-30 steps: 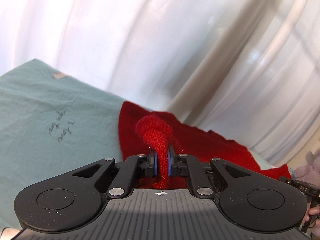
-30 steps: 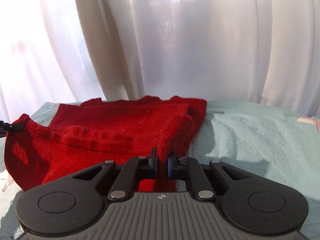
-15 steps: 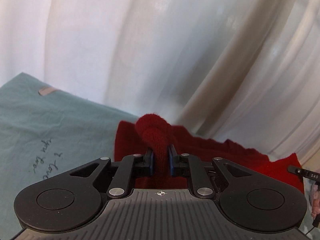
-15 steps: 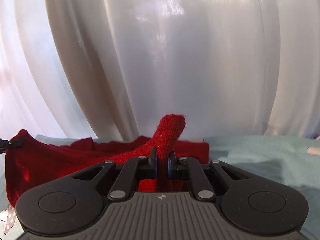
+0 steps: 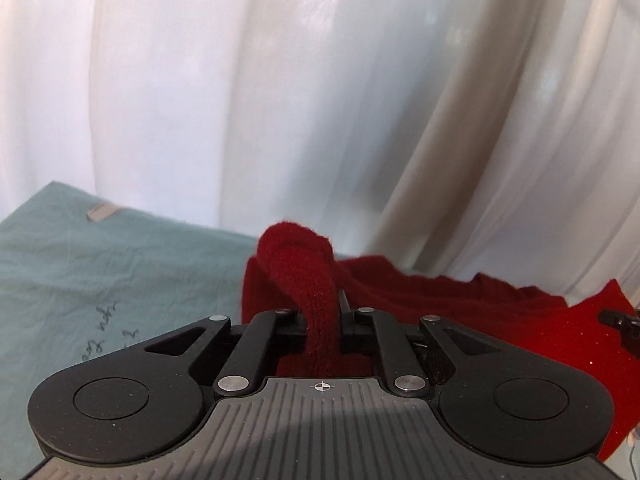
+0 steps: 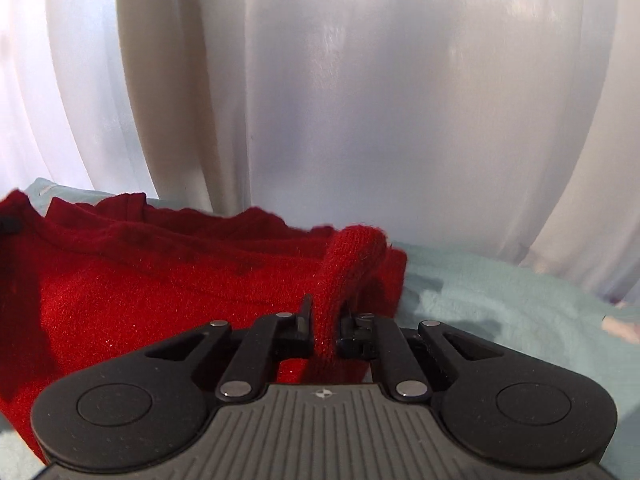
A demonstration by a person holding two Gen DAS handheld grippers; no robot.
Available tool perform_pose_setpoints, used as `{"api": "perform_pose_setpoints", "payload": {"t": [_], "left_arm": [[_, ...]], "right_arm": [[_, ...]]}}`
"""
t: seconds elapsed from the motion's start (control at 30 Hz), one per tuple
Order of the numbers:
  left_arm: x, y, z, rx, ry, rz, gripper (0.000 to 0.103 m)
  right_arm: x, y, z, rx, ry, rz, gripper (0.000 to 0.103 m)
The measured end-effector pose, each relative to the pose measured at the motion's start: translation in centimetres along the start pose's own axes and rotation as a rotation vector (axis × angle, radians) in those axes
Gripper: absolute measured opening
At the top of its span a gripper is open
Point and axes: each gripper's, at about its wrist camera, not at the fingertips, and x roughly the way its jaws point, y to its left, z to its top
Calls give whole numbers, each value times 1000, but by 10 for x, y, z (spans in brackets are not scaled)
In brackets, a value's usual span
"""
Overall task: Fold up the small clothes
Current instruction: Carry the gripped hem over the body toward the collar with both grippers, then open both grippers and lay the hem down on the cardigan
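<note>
Gripping: two tongs, left | right | one red garment, probably

Dark handwritten script stands on the pale green cloth at lower left of the left wrist view, too small and partly hidden to read; no other text, brand or number is legible.
</note>
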Motion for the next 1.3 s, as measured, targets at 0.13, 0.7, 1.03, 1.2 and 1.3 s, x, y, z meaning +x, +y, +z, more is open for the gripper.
{"api": "perform_pose_setpoints", "payload": {"t": [0.13,0.7,1.03,1.2,1.3], "left_arm": [[4,-20,43,86,-101,44,11],[153,-20,2,62,78,380,22],[116,-19,1,40,-29,448,95],[72,-50,9,-27,-145,231,103],[83,-61,1,-174,-61,21,103]], "right_arm": [[-8,16,33,-115,-137,-109,8],[122,23,32,-56,27,-348,9],[122,9,35,37,16,-433,55],[73,16,45,237,-139,-249,62],[66,29,39,447,-165,150,68]]}}
